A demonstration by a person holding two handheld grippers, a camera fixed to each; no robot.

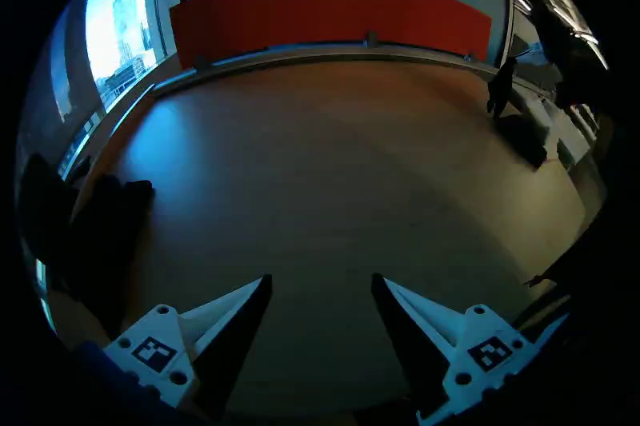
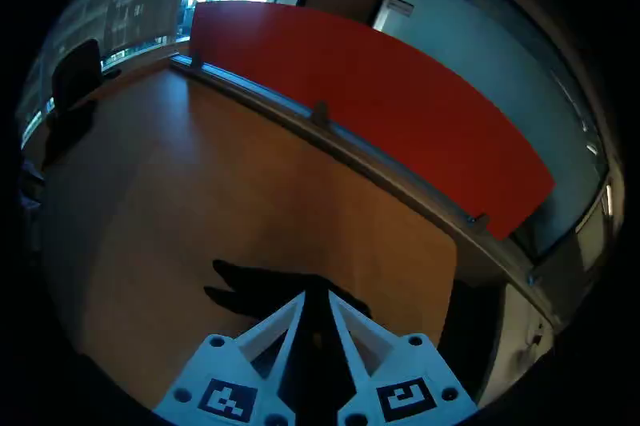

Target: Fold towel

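Note:
A dark towel [image 2: 264, 286] lies crumpled on the wooden table [image 2: 200, 186], just ahead of my right gripper [image 2: 316, 298]. Its white fingers [image 2: 280, 326] stand almost together, with dark cloth in the narrow gap between them, so they look shut on the towel's near edge. In the left gripper view my left gripper [image 1: 320, 290] hovers open over bare tabletop [image 1: 320, 170], nothing between its wide-spread fingertips [image 1: 256, 294]. At the far right of that view a dark lump [image 1: 524, 138] rests on the table; it is too dim to identify.
A red partition [image 1: 328, 14] [image 2: 376, 82] runs along the table's far edge. Dark chairs [image 1: 96, 226] [image 2: 76, 74] stand at the left side, with bright windows [image 1: 120, 26] behind. The table's right end [image 2: 448, 266] drops off near the right gripper.

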